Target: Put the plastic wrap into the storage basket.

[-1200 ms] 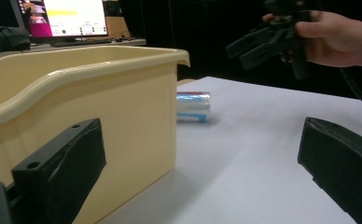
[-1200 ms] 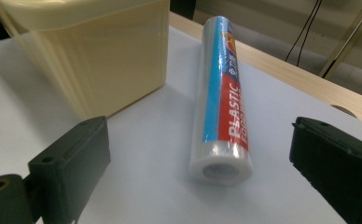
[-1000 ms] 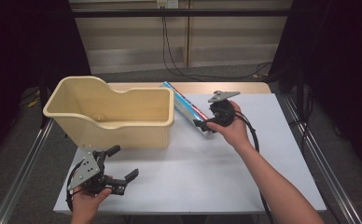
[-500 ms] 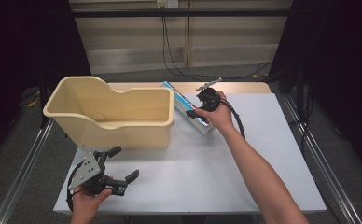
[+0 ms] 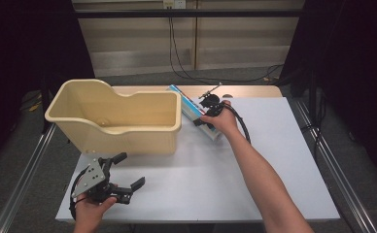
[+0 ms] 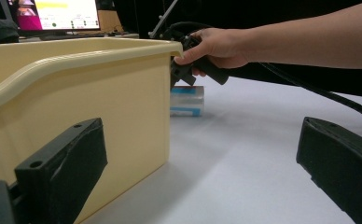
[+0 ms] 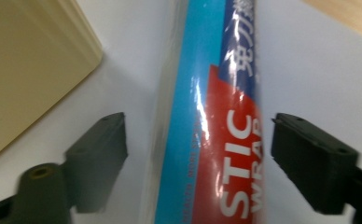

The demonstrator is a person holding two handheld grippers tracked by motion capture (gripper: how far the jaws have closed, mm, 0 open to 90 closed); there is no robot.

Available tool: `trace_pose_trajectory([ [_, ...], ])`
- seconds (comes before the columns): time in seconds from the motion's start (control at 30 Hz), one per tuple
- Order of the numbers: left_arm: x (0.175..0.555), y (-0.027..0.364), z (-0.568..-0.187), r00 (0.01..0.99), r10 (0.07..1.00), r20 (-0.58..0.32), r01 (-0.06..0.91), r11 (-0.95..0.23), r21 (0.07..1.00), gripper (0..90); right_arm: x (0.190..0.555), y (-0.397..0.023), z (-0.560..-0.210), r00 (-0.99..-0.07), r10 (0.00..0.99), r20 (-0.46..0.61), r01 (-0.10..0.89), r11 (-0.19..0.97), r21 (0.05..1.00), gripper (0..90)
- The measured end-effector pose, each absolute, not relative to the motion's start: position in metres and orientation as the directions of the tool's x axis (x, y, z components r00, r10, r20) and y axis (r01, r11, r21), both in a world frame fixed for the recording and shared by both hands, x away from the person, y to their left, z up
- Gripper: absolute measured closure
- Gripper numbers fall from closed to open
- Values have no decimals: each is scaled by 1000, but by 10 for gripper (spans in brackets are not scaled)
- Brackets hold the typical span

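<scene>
A long box of plastic wrap [image 5: 188, 104], blue, red and white, lies on the white table just right of the beige bin [image 5: 128, 141]. My right gripper [image 5: 202, 120] is down over the box. In the right gripper view the box [image 7: 216, 116] lies between the jaws of the right gripper [image 7: 198, 135]. The jaws have just been closing, but a gap still shows on each side, so it is open. My left gripper [image 5: 129, 170] rests open near the table's front left, holding nothing. In the left gripper view it [image 6: 202, 154] faces the bin's wall [image 6: 76, 93] and the far box [image 6: 187, 100].
The bin's corner [image 7: 25, 60] is close to the left jaw in the right gripper view. A black cable [image 5: 242, 126] trails from the right gripper over the table. Bare white tabletop [image 5: 274, 160] spreads to the right and front. A monitor [image 6: 62, 14] glows behind the bin.
The right hand has moved left and down onto the plastic wrap box, and its jaws now straddle the box and stand narrower. The left gripper has kept still.
</scene>
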State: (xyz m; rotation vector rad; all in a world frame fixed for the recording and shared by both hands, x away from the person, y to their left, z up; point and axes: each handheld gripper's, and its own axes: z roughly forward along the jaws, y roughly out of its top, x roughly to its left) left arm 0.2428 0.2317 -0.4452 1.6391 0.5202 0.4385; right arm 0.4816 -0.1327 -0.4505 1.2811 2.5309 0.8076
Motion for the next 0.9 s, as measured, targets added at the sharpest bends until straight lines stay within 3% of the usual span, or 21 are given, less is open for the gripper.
trace_pose_trajectory([
  [0.1,243,232,-445,825,565,-15,83,-95,992,18,482,-134,-452,-600,798,60,707,494,506,309],
  [0.53,243,231,-446,830,557,-16,92,-108,990,21,471,-142,-448,-578,811,87,748,484,454,319],
  [0.9,244,223,-444,841,541,-2,83,-125,989,21,422,-169,-445,-569,818,81,755,481,446,320],
])
